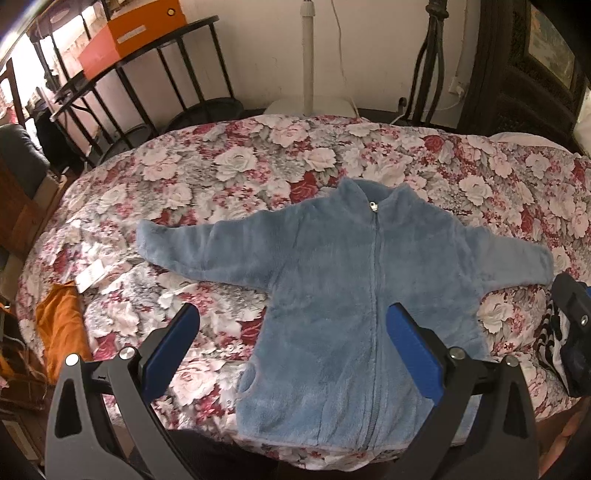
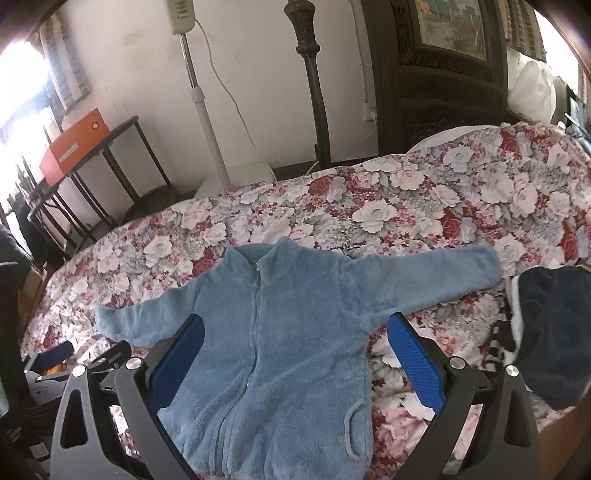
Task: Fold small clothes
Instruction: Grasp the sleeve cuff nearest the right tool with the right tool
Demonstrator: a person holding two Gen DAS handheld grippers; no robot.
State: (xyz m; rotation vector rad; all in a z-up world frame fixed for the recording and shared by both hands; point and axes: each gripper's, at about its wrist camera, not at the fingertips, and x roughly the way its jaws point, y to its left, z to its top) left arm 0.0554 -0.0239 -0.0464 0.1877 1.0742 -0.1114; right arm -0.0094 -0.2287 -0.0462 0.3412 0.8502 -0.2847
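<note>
A small blue fleece jacket (image 1: 340, 302) (image 2: 273, 350) lies flat and zipped on the floral bedspread (image 1: 229, 162) (image 2: 406, 199), both sleeves spread out sideways, collar away from me. My left gripper (image 1: 293, 317) hovers open above the jacket's lower left side, one blue pad over the bedspread, the other over the jacket's front. My right gripper (image 2: 295, 328) is open too, above the jacket's lower right part. Neither holds anything. The right gripper (image 1: 572, 325) shows at the left wrist view's right edge, and the left gripper (image 2: 74, 362) at the right wrist view's lower left.
An orange cloth (image 1: 61, 325) lies at the bed's left edge beside a white paper tag (image 1: 90, 275). A dark navy garment (image 2: 550, 332) and a striped cloth (image 2: 504, 338) sit right of the jacket. Behind the bed stand a fan pole (image 2: 201, 110), a black rack with an orange box (image 1: 129, 33), and a dark cabinet (image 2: 443, 92).
</note>
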